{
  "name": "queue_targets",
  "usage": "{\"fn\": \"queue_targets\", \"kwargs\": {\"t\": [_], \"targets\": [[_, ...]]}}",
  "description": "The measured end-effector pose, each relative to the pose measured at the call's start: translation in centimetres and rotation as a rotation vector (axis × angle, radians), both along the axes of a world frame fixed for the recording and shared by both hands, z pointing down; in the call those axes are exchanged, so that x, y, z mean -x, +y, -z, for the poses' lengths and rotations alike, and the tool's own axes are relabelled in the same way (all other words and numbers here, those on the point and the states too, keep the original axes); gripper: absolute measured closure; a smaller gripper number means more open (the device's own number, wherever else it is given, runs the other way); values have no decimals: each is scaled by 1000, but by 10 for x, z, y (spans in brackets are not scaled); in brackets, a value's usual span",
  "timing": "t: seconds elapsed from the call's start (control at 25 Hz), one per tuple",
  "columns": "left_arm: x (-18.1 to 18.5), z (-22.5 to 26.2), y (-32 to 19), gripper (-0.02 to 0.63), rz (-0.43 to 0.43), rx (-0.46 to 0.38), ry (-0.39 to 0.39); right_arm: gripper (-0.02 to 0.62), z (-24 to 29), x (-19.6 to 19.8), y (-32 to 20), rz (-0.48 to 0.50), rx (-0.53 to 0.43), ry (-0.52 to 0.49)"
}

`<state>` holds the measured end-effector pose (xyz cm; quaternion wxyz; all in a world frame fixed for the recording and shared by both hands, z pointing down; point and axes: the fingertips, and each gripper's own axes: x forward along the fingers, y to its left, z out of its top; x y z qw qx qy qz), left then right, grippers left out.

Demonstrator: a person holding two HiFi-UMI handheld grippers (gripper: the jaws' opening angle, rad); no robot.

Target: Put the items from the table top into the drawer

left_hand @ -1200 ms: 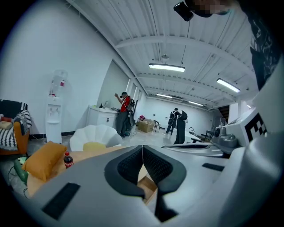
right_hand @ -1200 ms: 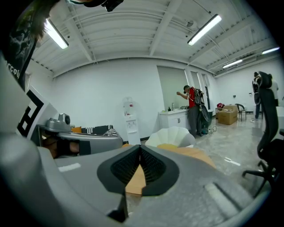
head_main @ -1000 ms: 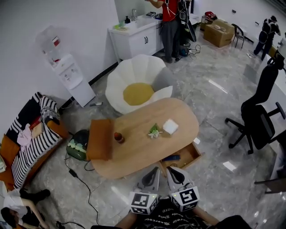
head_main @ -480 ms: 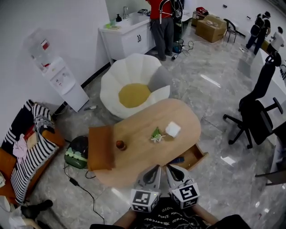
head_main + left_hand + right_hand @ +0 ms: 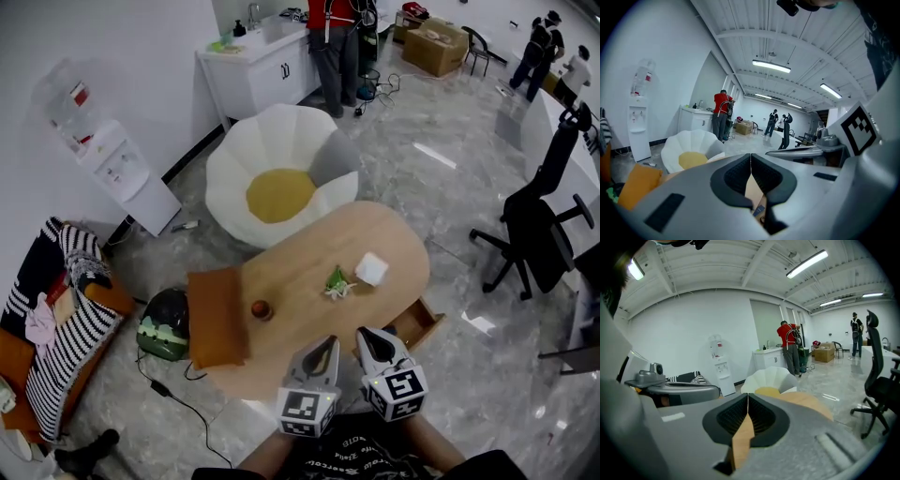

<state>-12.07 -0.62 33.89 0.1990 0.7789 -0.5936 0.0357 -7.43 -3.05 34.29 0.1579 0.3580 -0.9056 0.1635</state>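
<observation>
head view, left to right. at the left end of the oval table (image 5: 300, 262): orange mat (image 5: 216, 317), with a small round brown item (image 5: 262, 309) just beside it, well left of both claws. at the near edge: left gripper (image 5: 326, 343), jaws pressed together on nothing. beyond it and slightly right: green item (image 5: 337, 280), apart from the tips, nearly straight ahead. next: right gripper (image 5: 367, 335), likewise closed and empty. beyond it, almost in line: white square item (image 5: 371, 269), just beside the green one. at far right, under the table's near-right edge: drawer (image 5: 419, 323), pulled open, closest to the right gripper. judged: calls for opened jaws and a forward reach; favours the right hand for the white item and drawer, the left for the brown item.
</observation>
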Motion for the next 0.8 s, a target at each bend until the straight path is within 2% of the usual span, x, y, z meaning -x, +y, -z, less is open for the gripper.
{"fn": "queue_targets", "kwargs": {"t": [0.28, 0.48, 0.8], "targets": [[16, 1, -28, 595, 18, -1, -4, 540, -11, 13, -27, 17, 32, 40], [20, -1, -47, 595, 57, -5, -15, 449, -22, 19, -44, 49, 65, 48], [26, -20, -81, 595, 107, 42, 6, 400, -31, 30, -81, 81, 91, 45]]}}
